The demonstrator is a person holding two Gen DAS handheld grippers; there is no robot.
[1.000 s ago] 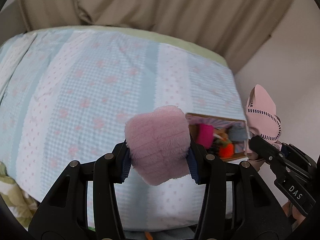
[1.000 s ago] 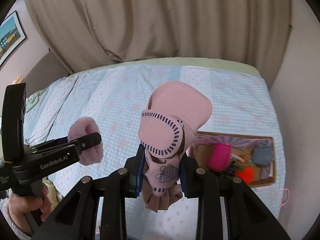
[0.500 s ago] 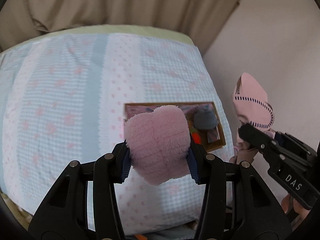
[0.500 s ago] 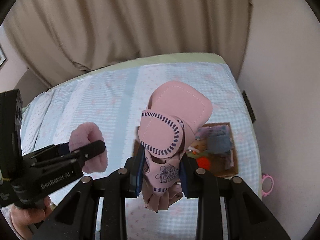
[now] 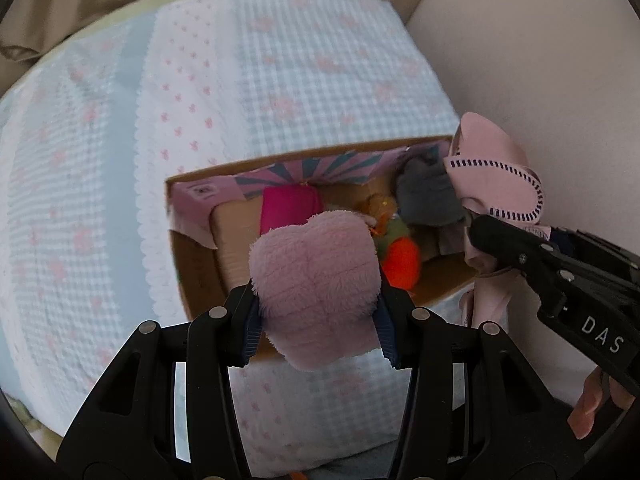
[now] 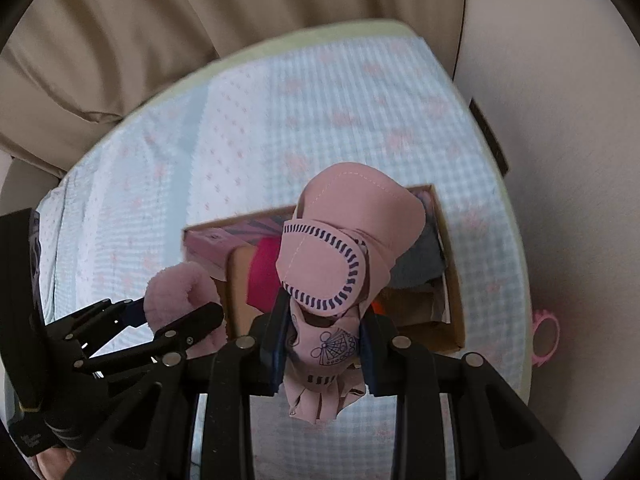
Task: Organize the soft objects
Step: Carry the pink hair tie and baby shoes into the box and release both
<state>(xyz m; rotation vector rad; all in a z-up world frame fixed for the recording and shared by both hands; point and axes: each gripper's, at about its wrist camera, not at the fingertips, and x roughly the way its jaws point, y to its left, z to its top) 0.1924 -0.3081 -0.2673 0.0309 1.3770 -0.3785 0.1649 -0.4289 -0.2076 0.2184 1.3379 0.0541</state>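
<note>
My left gripper (image 5: 318, 326) is shut on a fluffy pink plush piece (image 5: 316, 276) and holds it above the near edge of an open cardboard box (image 5: 200, 268) on the bed. My right gripper (image 6: 322, 350) is shut on a pink fabric pouch with navy stitching (image 6: 340, 248), held over the box (image 6: 454, 304). The pouch also shows at the right of the left wrist view (image 5: 496, 176); the plush shows at the left of the right wrist view (image 6: 180, 292). Inside the box lie a magenta item (image 5: 288, 204), an orange item (image 5: 402, 258) and a grey item (image 5: 426, 196).
The box sits on a bed with a blue-and-white pink-flowered cover (image 5: 100, 184), near its right edge by a beige wall (image 5: 540, 60). Tan curtains (image 6: 200, 32) hang behind the bed. A pink ring-shaped object (image 6: 545, 334) lies beside the bed's right edge.
Both grippers have moved right and closer, from over the open bed to over the box, which now looks larger. Both still hold their items.
</note>
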